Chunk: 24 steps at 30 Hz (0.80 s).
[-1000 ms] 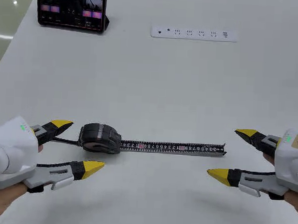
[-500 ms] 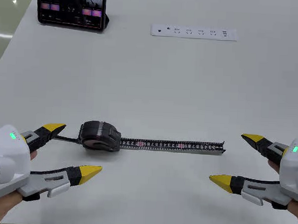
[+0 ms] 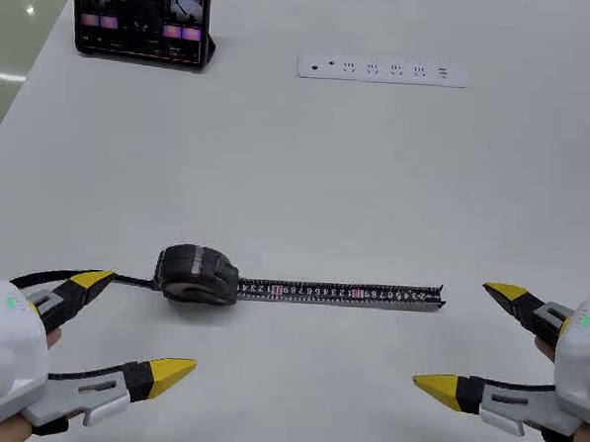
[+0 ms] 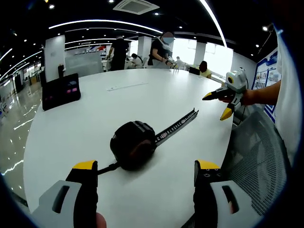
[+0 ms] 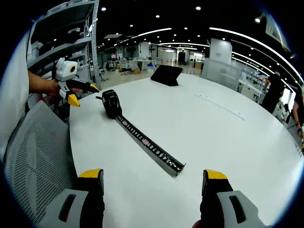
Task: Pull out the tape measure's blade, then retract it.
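Fingers on both my grippers stand wide apart and hold nothing. My left gripper hangs near the case, on its strap side, not touching it. My right gripper hangs just past the hook, also clear of it. The case sits on the table towards my edge, and the blade lies flat, drawn out to my right. The strap trails left from the case past my upper left finger; whether they touch I cannot tell.

The pull looks done, so I judge that retracting is the step in hand. To do it well I would close the left fingers squarely on the case, so it cannot skid or roll, and keep the strap out of the pinch. Then I would take the hook end in the right fingers and walk it back in line with the case mouth. That way the blade feeds in slowly and does not whip or kink. If a lock holds the blade, it must be freed first; I cannot see its state.

Against a second ago, both grippers have drawn back towards me. My upper left finger sat closer to the case then, and my right fingers stood nearer the hook. Case and blade lie as they did, the blade out just as far. More of the strap shows now, stretched leftward.
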Tool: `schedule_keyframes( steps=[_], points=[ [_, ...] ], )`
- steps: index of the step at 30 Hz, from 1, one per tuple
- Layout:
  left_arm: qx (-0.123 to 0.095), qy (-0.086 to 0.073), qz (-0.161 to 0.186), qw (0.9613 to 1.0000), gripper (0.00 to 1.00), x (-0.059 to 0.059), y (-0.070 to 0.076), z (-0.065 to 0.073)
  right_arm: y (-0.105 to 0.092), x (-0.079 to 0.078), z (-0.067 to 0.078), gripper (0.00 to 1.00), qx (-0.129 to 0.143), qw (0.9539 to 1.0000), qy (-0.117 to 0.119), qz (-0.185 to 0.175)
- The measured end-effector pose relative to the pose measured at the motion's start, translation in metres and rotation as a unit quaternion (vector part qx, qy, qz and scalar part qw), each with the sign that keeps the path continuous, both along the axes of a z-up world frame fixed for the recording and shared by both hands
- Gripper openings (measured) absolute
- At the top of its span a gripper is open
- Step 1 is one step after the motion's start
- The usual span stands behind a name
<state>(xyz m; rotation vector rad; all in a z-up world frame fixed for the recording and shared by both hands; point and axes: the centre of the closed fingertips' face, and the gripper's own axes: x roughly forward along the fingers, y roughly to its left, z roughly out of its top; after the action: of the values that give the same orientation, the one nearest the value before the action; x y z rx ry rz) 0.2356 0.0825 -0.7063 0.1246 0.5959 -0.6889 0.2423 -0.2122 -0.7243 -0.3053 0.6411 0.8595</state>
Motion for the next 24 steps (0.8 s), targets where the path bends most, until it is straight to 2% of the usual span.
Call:
schedule_keyframes(
  steps=[9, 17, 24],
  points=[
    [-0.003, 0.008, -0.002, 1.0, 0.86, -0.008, -0.003, -0.001, -0.003, -0.012, -0.003, 0.91, -0.003, 0.9999, 0.013, 0.002],
    [-0.009, 0.013, -0.002, 0.9999, 0.91, -0.01, -0.005, -0.001, 0.0, -0.012, 0.0, 0.98, 0.003, 0.9999, 0.012, 0.003],
    [-0.013, 0.016, -0.002, 0.9998, 0.97, -0.01, -0.006, -0.001, 0.0, -0.016, -0.003, 0.99, -0.001, 0.9998, 0.019, 0.008]
  ],
)
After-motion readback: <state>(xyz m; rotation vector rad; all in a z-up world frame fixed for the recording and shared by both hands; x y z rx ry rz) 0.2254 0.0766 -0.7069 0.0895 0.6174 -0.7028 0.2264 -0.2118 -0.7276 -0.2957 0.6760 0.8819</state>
